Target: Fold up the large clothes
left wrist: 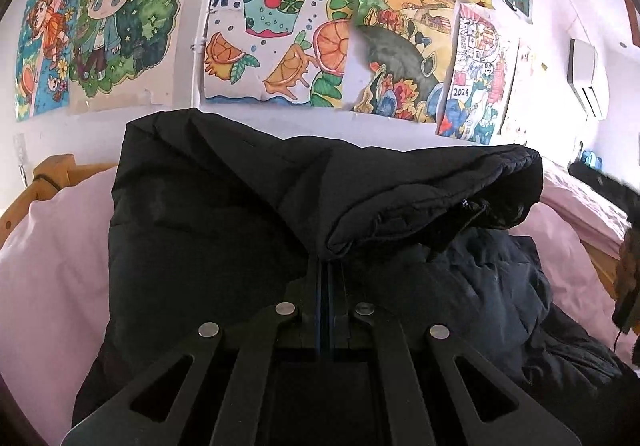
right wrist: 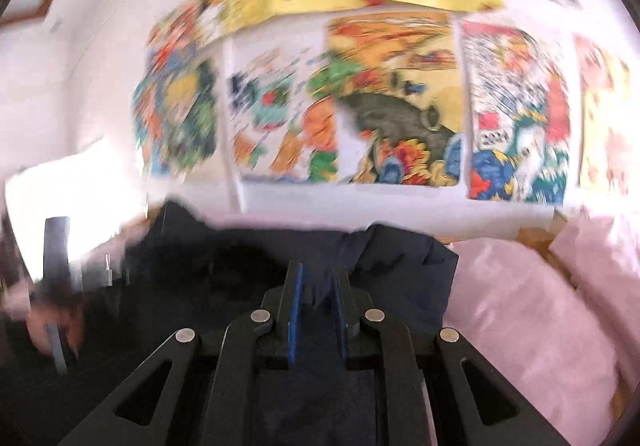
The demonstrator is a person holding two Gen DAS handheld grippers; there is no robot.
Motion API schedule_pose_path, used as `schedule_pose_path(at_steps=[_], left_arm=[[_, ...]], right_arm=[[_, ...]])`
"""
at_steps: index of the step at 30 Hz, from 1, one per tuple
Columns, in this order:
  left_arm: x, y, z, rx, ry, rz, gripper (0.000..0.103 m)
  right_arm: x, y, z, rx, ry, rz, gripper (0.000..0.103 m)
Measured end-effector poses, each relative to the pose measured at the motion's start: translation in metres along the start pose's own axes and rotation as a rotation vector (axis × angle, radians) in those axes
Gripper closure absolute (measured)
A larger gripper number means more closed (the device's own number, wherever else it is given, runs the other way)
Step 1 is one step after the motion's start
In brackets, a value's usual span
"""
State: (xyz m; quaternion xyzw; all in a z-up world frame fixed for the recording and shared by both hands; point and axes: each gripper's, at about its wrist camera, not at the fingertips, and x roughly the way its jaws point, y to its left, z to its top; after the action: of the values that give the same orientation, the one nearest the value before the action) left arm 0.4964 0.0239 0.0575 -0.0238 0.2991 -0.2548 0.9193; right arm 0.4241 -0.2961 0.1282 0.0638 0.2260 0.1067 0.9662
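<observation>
A large black padded jacket [left wrist: 224, 213] lies on a bed with pink bedding [left wrist: 52, 266]. My left gripper [left wrist: 328, 262] is shut on a fold of the jacket, holding it lifted so the cloth drapes over the fingers. In the right wrist view, which is blurred by motion, my right gripper [right wrist: 317, 278] has its blue-padded fingers a little apart, with a piece of the jacket [right wrist: 400, 258] between them. Whether they press on the cloth is unclear. The other gripper and a hand [right wrist: 56, 310] show at the left edge.
A white wall with several colourful children's drawings [left wrist: 276, 29] stands behind the bed. A wooden bed frame [left wrist: 52, 173] shows at the left. Pink pillows or quilt [right wrist: 520, 306] lie to the right. An air conditioner [left wrist: 586, 77] hangs on the right wall.
</observation>
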Motion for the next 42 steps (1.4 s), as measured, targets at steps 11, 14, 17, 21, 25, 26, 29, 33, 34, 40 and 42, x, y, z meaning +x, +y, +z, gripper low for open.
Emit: schedule_pose_path(at_steps=[11,14,17,21,25,26,29,33,34,40,42], left_arm=[[0.001,0.002,0.003,-0.003,0.039,-0.007,0.102],[-0.012,0.002,0.003,0.007,0.021,-0.006,0.100],[-0.029,-0.002,0.000,0.042,0.014,-0.009,0.081],[-0.048,-0.002,0.009,-0.002,-0.100,-0.031,0.049],[-0.029,-0.007,0.042,-0.026,-0.090,0.006,0.049],[-0.016,-0.010,0.050,-0.024,-0.064,0.017,0.049],[0.013,-0.011,0.055,-0.011,0.011,0.057,0.049],[0.049,-0.003,0.037,-0.036,0.104,0.087,0.049],[0.053,-0.001,0.033,-0.046,0.116,0.086,0.049],[0.081,0.009,0.018,-0.039,0.152,0.100,0.049],[0.090,0.013,0.017,-0.047,0.154,0.095,0.049]], right_arm=[[0.076,0.021,-0.005,-0.002,0.133,0.054,0.089],[0.088,0.028,-0.025,-0.102,0.196,0.007,0.089],[0.096,0.029,-0.043,-0.155,0.234,-0.015,0.089],[0.102,0.033,-0.056,-0.214,0.234,-0.043,0.089],[0.103,0.034,-0.060,-0.238,0.224,-0.065,0.089],[0.103,0.034,-0.060,-0.248,0.221,-0.074,0.089],[0.105,0.035,-0.062,-0.280,0.219,-0.100,0.089],[0.113,0.030,-0.066,-0.304,0.228,-0.120,0.089],[0.116,0.027,-0.068,-0.299,0.233,-0.116,0.088],[0.141,0.019,-0.078,-0.321,0.260,-0.107,0.088],[0.151,0.015,-0.082,-0.315,0.272,-0.103,0.088]])
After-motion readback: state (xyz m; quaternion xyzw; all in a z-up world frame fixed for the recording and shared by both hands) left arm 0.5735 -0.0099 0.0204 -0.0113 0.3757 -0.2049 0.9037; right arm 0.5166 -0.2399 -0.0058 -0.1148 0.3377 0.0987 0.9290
